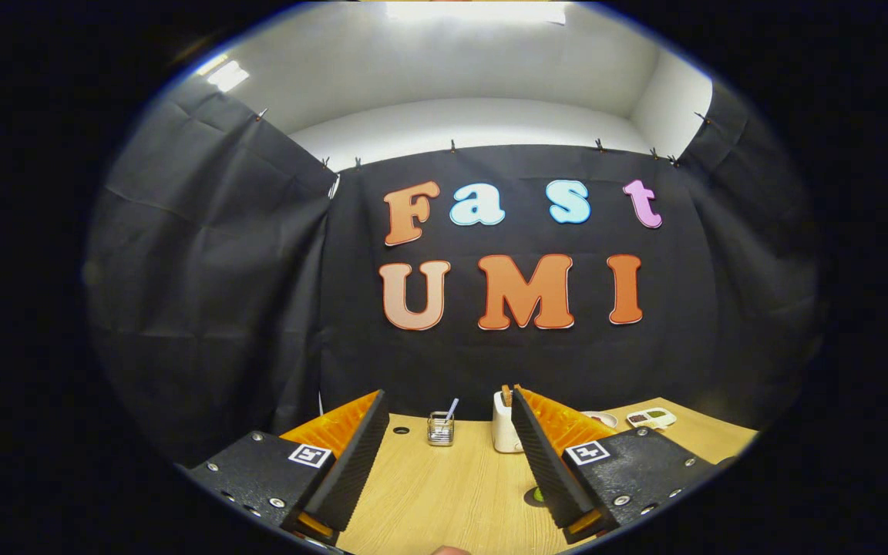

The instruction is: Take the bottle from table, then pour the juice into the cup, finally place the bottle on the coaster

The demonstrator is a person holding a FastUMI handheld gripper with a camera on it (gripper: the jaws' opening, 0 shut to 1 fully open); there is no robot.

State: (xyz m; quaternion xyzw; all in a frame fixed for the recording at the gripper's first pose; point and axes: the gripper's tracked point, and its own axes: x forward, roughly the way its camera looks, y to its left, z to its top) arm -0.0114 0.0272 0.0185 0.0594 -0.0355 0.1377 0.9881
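Hand-held gripper (pixel 450 455) level above desk (pixel 452 493), fingers spread wide, empty; glass (pixel 440 428) and white bottle (pixel 502 428) beyond.

Matt wood-grain table (pixel 452 486), clear glass (pixel 440 428).

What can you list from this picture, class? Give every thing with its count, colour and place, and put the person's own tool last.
table: one, light wood, under everything.
glass: one, clear, with a straw-like stick in it, on the table far beyond the fingers, between them.
white container: one, white with a brownish top, on the table right of the glass, partly behind the right finger.
dish: one, white with dark and green fillings, at the far right of the table.
bowl: one, white, left of the dish, mostly hidden behind the right finger.
green thing: one, on a dark round patch, beside the right finger; too hidden to name.
hole: one, dark, in the table left of the glass.
gripper: one, fingers wide open, holding nothing.
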